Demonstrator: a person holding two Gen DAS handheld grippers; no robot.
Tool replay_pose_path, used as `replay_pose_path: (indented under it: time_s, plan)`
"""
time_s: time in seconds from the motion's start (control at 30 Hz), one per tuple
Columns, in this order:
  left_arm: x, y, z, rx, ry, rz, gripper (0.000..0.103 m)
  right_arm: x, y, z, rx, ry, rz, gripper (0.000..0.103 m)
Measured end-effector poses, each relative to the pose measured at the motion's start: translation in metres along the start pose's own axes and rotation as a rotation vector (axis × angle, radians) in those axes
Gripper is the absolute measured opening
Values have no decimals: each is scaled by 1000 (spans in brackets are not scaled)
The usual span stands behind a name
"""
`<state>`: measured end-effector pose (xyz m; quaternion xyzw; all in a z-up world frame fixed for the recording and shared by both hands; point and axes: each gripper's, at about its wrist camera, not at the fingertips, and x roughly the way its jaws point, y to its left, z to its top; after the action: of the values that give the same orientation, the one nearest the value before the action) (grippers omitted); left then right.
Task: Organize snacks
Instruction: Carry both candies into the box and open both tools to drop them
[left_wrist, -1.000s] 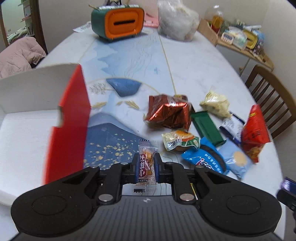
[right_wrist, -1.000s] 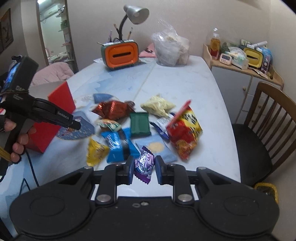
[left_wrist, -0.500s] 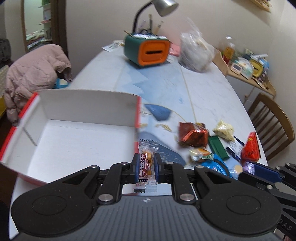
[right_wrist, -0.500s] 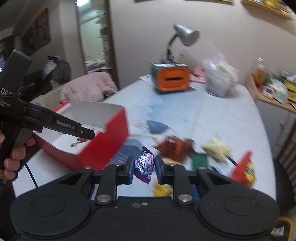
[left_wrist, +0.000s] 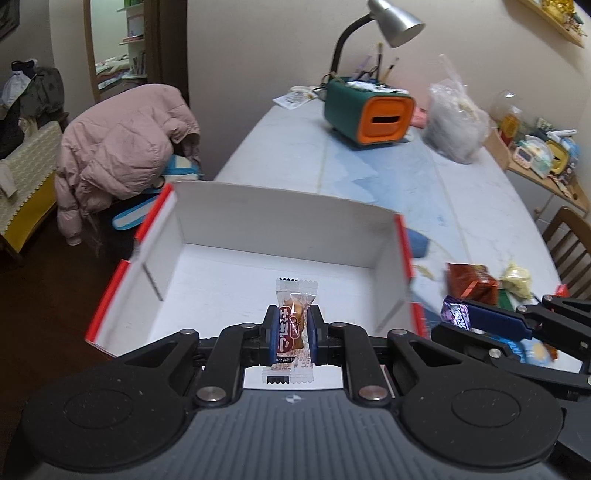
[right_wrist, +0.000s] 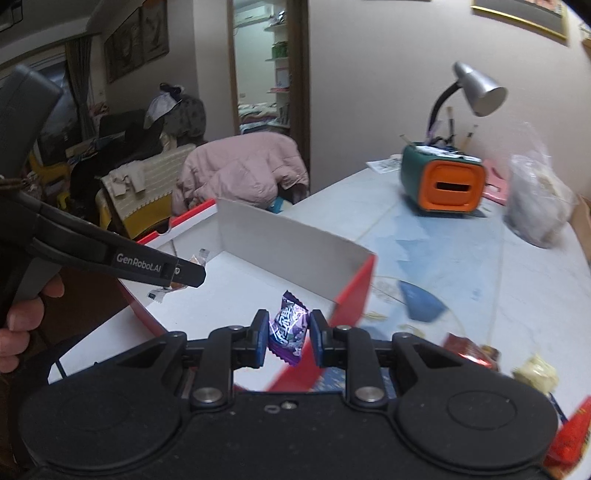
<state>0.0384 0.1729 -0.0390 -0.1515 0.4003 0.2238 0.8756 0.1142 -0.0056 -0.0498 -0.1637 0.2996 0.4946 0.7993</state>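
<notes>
- Spreading across both views is a pale table with a blue mountain print, standing in a cluttered living room.
- At bottom centre of the left wrist view, the left gripper is pinching a clear-wrapped snack (red label, golden pieces inside), hanging over the white floor of the open red box.
- At bottom centre of the right wrist view, the right gripper is clamping a purple candy packet above the box's near right corner.
- Lying at lower right in the left view are a foil red-brown bag and a pale yellow packet, on the table just outside the box.
- Sitting at upper right are an orange-faced green holder and a silver lamp.
</notes>
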Motion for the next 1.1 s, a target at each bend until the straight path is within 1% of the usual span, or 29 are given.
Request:
replay_pose_path:
  time_s: [0.13, 0.3, 0.4, 0.57, 0.63, 0.77, 0.97, 1.1]
  plan:
    - [17, 22, 6, 5, 23, 24, 15, 30, 12, 8, -15, 36, -1, 22]
    - [41, 45, 11, 7, 66, 54, 15, 58, 22, 10, -29, 92, -3, 22]
    - [56, 54, 10, 13, 103, 68, 15, 74, 24, 9, -20, 127, -9, 22]
    - [75, 59, 4, 44, 161, 77, 15, 89, 26, 5, -9, 179, -1, 23]
    - [81, 59, 1, 54, 183, 78, 15, 93, 28, 3, -10, 192, -6, 24]
    - [85, 60, -4, 67, 200, 74, 15, 95, 29, 0, 1, 207, -8, 28]
    - [84, 60, -7, 74, 202, 55, 16, 93, 29, -1, 19, 200, -11, 30]
    - [82, 62, -7, 69, 198, 38, 17, 89, 28, 1, 39, 187, -14, 37]
